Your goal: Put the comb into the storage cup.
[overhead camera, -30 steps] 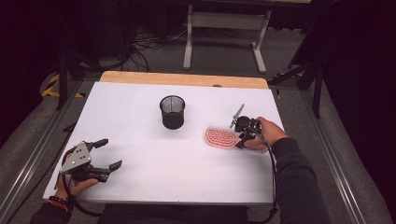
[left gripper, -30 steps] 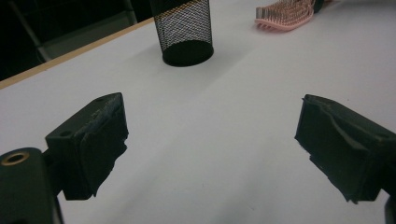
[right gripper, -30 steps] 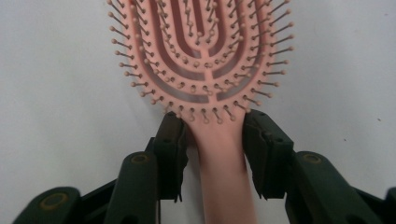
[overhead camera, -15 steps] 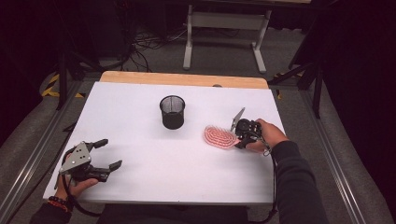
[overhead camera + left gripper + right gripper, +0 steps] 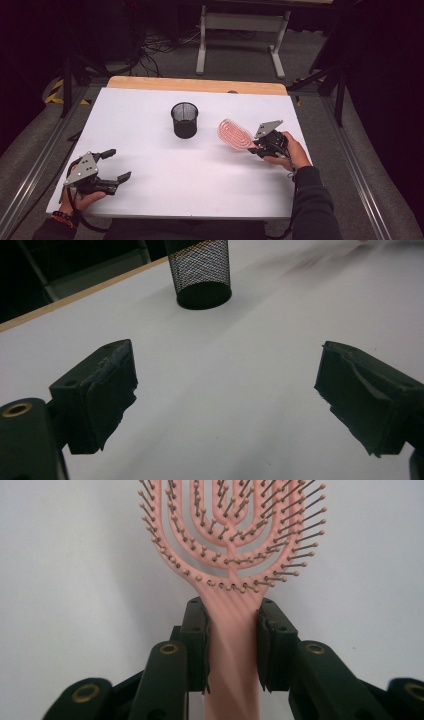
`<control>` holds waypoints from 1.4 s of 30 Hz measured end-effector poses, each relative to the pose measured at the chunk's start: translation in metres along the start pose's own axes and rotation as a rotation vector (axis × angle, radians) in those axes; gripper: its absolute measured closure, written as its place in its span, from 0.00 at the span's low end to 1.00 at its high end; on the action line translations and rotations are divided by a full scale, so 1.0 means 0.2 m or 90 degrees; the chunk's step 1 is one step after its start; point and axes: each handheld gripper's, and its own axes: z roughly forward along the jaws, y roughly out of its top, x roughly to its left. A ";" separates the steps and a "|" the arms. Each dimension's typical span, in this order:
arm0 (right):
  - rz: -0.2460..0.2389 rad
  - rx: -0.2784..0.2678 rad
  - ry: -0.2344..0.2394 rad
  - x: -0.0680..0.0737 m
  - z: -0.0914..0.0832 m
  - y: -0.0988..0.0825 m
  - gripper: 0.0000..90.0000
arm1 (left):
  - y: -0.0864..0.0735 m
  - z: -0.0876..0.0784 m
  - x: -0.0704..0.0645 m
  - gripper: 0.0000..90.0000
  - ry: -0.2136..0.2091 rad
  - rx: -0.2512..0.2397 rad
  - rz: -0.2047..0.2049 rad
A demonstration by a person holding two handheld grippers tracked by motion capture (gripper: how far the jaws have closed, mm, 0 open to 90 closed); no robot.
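White table (image 5: 165, 175), black mesh cup (image 5: 184, 119) standing upright on it

No writing, label, brand, number or sign could be read anywhere in these views; the pink plastic vented hairbrush (image 5: 232, 540) bore no lettering on its handle or head; the black wire-mesh cup (image 5: 184, 119) carried no tag; the white tabletop (image 5: 165, 175) was unmarked; the yellow-and-black striped tape (image 5: 55, 92) on the floor at the table's far left corner was a plain hazard pattern without words.
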 end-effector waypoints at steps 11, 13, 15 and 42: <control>0.048 -0.180 -0.026 0.12 -0.09 0.00 0.78 | 0.00 0.02 0.00 0.11 0.015 0.011 -0.010; 0.054 -0.210 -0.030 0.15 -0.10 0.01 0.78 | 0.00 0.03 0.00 0.11 0.015 0.013 -0.009; 0.060 -0.234 -0.042 0.17 -0.10 0.02 0.78 | 0.00 0.03 -0.01 0.11 0.013 0.016 -0.012; 0.046 -0.329 -0.070 0.48 -0.02 0.17 0.78 | 0.21 0.18 -0.12 0.13 -0.005 -0.038 -0.051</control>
